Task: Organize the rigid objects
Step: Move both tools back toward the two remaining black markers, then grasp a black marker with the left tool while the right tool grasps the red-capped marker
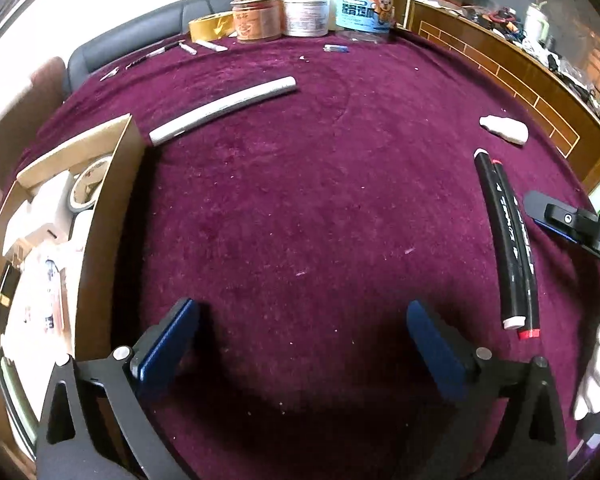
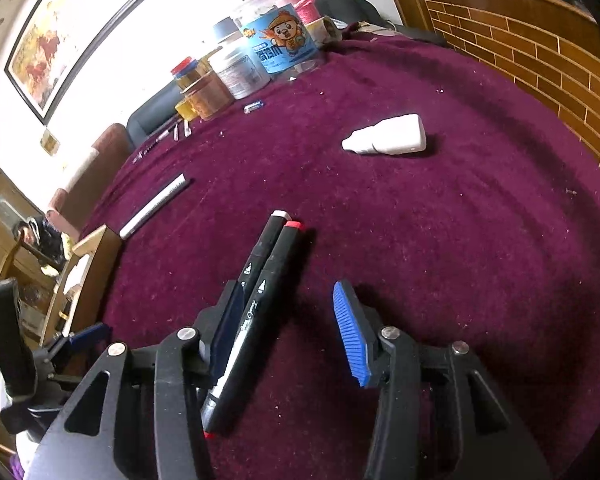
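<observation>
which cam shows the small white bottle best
The right wrist view: the white bottle lies on its side in open sight on the purple cloth, cap and body clear. The left wrist view catches it only small and warped near the right edge.

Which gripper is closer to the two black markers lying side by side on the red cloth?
Right. The right gripper has the markers between its fingers, against the left one. The left gripper stands open over bare cloth, with the markers off to its right.

Blown-out glare upper left, dim shadowed foreground, strong fisheye warping at edges.
</observation>
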A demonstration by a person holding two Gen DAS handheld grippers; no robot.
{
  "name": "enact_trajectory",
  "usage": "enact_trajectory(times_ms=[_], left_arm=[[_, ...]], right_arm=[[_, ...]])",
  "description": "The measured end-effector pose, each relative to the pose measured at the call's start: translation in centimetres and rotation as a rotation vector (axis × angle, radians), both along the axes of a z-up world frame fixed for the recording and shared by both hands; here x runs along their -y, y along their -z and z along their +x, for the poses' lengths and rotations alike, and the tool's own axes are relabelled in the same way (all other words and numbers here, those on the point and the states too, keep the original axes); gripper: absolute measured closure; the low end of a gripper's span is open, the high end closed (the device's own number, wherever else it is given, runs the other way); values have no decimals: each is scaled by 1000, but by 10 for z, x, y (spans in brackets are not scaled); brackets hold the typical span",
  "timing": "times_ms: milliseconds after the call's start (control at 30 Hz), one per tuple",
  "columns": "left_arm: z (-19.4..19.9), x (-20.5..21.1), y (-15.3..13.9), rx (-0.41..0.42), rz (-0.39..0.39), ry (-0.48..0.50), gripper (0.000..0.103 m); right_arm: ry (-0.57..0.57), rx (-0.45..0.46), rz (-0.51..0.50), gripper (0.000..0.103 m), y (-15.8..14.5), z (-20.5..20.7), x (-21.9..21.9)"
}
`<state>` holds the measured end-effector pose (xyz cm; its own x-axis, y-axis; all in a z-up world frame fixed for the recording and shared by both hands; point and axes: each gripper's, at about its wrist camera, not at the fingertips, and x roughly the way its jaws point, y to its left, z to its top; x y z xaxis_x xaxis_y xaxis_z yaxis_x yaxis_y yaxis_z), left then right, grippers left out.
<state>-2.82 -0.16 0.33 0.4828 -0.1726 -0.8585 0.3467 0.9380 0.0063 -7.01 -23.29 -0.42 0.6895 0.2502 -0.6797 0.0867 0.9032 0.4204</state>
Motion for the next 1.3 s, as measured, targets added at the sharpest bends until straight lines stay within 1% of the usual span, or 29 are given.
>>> enact_trajectory(times_ms=[33, 100, 200, 267, 300, 333, 400, 467, 533, 600, 700, 733, 800, 833, 900, 967, 1033, 1133, 1167, 1200, 1233, 1300], left_arm=[[0, 0, 0, 3, -3, 2, 2], [-1, 0, 0, 23, -9, 10, 1], [-2, 0, 0, 23, -11, 10, 1], [0, -1, 1, 22, -13, 10, 1], [0, 0, 1, 22, -14, 10, 1], [0, 0, 1, 22, -13, 10, 1], [0, -1, 1, 22, -13, 10, 1], [0, -1, 1, 23, -11, 10, 1], [0, -1, 1, 22, -13, 10, 1], [0, 0, 0, 20, -12, 12, 1], [-1, -1, -3, 2, -27, 7, 2], [-2, -2, -6, -19, -68, 3, 2], [-5, 1, -16, -46, -188, 10, 2], [-7, 6, -20, -39, -203, 23, 2], [-14, 27, -28, 3, -189, 80, 2], [-18, 47, -28, 19, -164, 139, 2], [-21, 71, -21, 14, -127, 197, 2], [-18, 99, -9, 12, -52, 230, 3], [-15, 105, -6, 4, -29, 225, 12], [-11, 109, -6, 15, -3, 206, 21], [-9, 111, -7, 14, -12, 206, 30], [-4, 110, -13, 5, -17, 204, 76]], right_arm=[[-6, -5, -23, 58, -1, 1, -3], [-24, -24, -105, 58, -3, 4, -15], [-46, -48, -245, 58, -7, 11, -35], [-38, -83, -317, 62, -7, 17, -42], [-42, -119, -347, 68, -4, 22, -46], [-32, -117, -374, 71, -3, 23, -48], [-26, -120, -426, 72, -2, 26, -53], [-24, -122, -423, 77, -3, 27, -51], [-27, -122, -406, 90, -5, 24, -47], [-30, -125, -369, 91, -5, 18, -41], [-12, -113, -344, 91, -4, 7, -29], [-7, -107, -336, 90, -4, 5, -25], [-2, -91, -311, 90, -3, 0, -15], [-1, -85, -295, 90, -3, -1, -10], [7, -74, -257, 91, -2, -3, -1], [19, -64, -219, 91, -1, -5, 6], [29, -55, -169, 91, 0, -7, 14], [34, -43, -95, 91, 2, -8, 24], [34, -41, -80, 90, 2, -8, 26], [34, -39, -72, 90, 2, -8, 26], [32, -40, -71, 90, 2, -7, 26], [30, -40, -74, 90, 2, -7, 25]])
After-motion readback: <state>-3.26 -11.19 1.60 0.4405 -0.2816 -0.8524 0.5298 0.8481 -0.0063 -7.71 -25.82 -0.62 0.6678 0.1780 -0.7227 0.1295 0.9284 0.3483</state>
